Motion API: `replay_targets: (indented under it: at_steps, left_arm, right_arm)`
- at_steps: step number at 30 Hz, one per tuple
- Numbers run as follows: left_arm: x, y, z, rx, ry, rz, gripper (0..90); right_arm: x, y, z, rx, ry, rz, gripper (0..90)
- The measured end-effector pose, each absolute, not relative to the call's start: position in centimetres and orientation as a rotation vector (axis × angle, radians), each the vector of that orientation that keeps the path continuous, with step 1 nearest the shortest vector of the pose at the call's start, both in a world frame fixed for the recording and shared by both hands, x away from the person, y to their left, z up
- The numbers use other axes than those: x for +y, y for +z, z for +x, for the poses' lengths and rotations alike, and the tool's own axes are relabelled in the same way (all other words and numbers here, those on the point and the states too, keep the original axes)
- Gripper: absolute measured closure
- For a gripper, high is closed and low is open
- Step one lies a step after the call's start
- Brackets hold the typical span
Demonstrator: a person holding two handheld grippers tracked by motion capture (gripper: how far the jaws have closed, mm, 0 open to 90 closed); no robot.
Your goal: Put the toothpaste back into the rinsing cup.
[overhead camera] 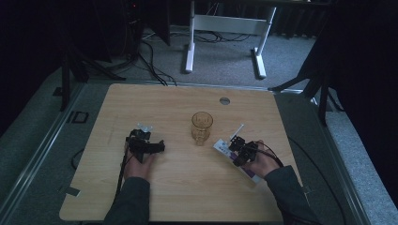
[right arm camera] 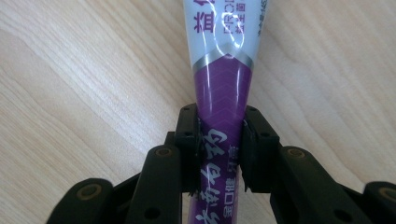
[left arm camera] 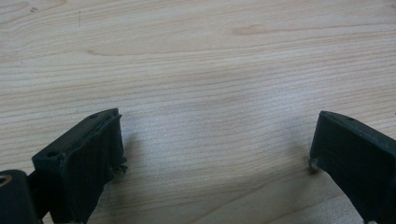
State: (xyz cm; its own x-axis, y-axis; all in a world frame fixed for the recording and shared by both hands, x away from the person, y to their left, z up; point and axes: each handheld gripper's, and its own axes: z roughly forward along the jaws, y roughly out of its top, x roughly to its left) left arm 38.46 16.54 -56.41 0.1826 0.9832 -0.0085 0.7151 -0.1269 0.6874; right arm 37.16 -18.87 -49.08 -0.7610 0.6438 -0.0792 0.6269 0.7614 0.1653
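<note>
A white and purple tube (overhead camera: 222, 146) lies flat on the wooden table (overhead camera: 178, 103) at the right, slanting from near the middle toward the front right edge. My right gripper (overhead camera: 240, 152) is shut on it; in the right gripper view the pads (right arm camera: 187, 140) press both sides of the tube's purple section (right arm camera: 224, 88), with the white printed end pointing away. An amber glass (overhead camera: 202, 125) stands upright at the table's middle, left of the tube. My left gripper (overhead camera: 145, 145) is at the left, apart from both, and its jaws stand wide open (left arm camera: 217, 140) over bare wood (left arm camera: 187, 56).
A thin white stick (overhead camera: 238, 130) lies just behind the tube's far end. A grey round cap (overhead camera: 225, 101) sits in the tabletop at the back. Beyond the table are a white desk frame (overhead camera: 190, 47), dark stand legs and floor cables.
</note>
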Motion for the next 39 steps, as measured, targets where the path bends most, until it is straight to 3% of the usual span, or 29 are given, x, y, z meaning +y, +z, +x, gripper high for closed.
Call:
replay_targets:
  at_steps: [39]
  left_arm:
    - [16.5,-56.4,38.4,1.591,0.623,1.907,2.7]
  right_arm:
    - [-20.6,-45.6,37.6,2.602,0.574,1.129,72.1]
